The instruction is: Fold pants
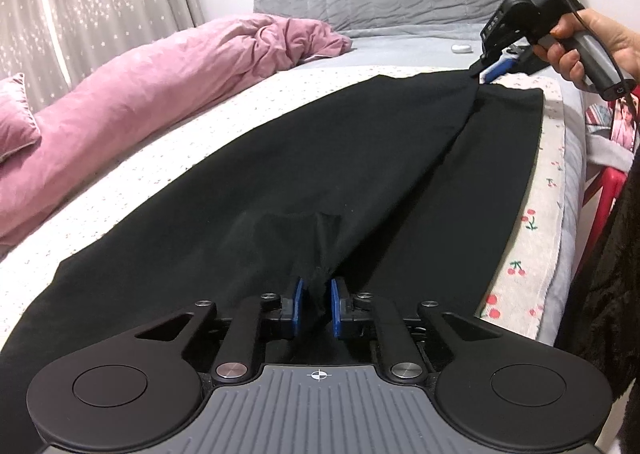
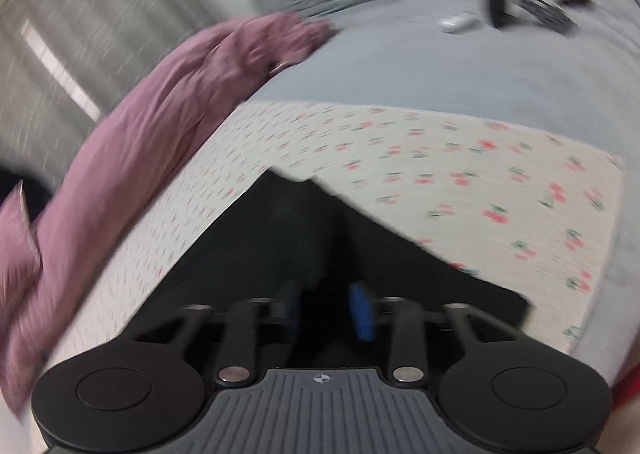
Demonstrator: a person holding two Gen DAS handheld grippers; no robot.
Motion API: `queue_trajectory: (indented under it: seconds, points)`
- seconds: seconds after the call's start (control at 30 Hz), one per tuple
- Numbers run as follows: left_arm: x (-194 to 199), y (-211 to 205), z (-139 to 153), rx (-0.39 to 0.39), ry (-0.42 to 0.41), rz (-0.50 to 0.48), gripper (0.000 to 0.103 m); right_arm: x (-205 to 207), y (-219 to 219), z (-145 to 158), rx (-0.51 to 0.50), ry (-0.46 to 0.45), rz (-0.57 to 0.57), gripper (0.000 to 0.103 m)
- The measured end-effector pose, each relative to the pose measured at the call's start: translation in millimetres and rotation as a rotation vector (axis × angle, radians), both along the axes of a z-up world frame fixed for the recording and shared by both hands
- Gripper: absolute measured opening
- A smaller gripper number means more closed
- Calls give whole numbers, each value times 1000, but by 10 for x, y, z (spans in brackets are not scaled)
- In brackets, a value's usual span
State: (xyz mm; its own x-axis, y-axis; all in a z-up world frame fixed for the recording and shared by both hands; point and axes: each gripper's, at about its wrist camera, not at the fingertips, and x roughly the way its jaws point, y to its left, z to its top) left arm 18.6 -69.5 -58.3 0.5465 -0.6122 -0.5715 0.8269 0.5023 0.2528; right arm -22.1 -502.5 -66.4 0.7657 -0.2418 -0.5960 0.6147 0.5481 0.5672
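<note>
At six o'clock, left gripper (image 1: 317,304) pinches black pants (image 1: 304,157); right gripper (image 1: 489,72), at one o'clock, looks parted around the hem; lay fold flat.

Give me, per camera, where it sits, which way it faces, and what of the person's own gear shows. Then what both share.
Left wrist: on the left gripper, looking down along the black pants up the bed; its pads pinch a fold; the right gripper and hand show far right.
Right wrist: on the right gripper, blurred, over the pants' corner.
Shared: pants, pink duvet, cherry-print sheet.
</note>
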Motion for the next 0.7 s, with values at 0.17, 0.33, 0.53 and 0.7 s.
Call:
queue_trajectory:
  seconds: [0.17,0.33,0.53,0.7]
  points:
    - [-24,10,1,0,-5,4,11,-99,-167,-136,131,-88,-8,45]
    - [-67,-25,-25,16,-33,2,10,149,-182,-223,180,-94,28,44]
    - [-100,-26,-44,12,-69,10,17,234,-178,-165,120,-121,16,4]
    - [-176,54,-60,27,-122,-5,20,70,48,184,-89,-164,1,4]
